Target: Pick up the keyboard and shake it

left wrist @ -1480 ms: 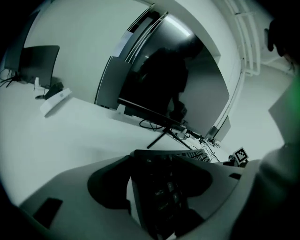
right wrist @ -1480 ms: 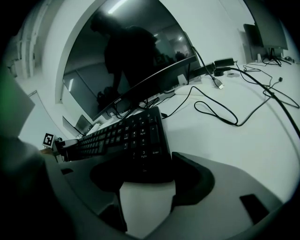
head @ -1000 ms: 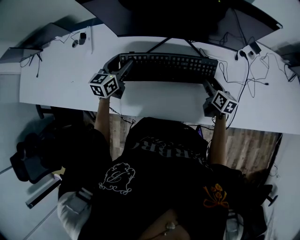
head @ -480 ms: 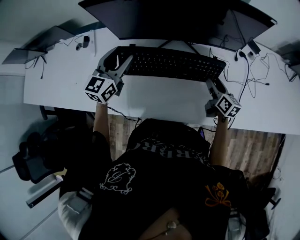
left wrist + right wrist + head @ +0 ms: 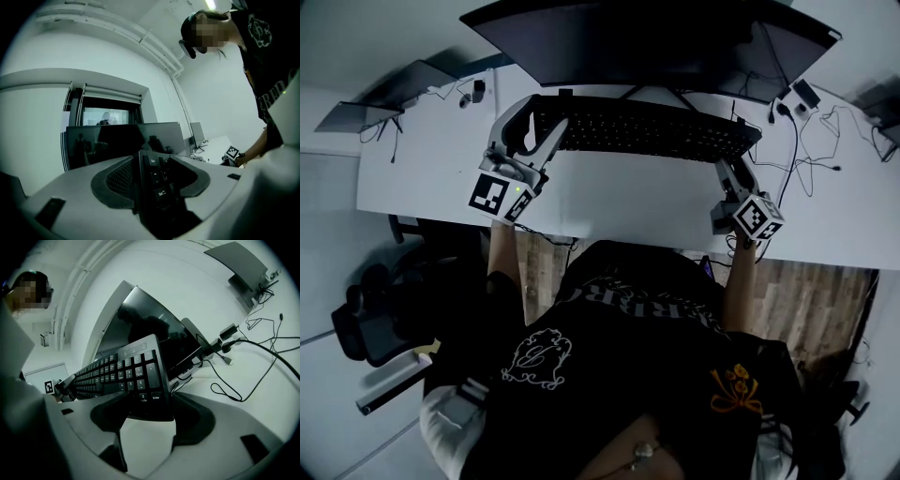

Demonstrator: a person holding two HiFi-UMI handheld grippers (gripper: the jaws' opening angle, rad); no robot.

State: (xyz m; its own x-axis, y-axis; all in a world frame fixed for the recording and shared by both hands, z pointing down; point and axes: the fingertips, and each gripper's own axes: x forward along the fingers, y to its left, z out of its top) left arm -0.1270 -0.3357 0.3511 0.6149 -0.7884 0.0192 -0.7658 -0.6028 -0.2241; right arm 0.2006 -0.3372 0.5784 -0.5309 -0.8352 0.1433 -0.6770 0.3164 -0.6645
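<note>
The black rectangular plastic keyboard [image 5: 647, 129] spans the upper centre of the head view, above the flat white desk [image 5: 619, 202] — its left end sits between the jaws of the left gripper [image 5: 539, 117], its right end between those of the right gripper [image 5: 735, 165]. Behind it, along the top edge, stands the wide dark monitor [image 5: 637, 42]; thin black cables [image 5: 811, 141] lie on the desk at upper right.

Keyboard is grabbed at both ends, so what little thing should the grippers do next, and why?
Probably a short shake up and down. The left gripper and right gripper each clamp one end of the keyboard, and it looks lifted off the desk.
</note>
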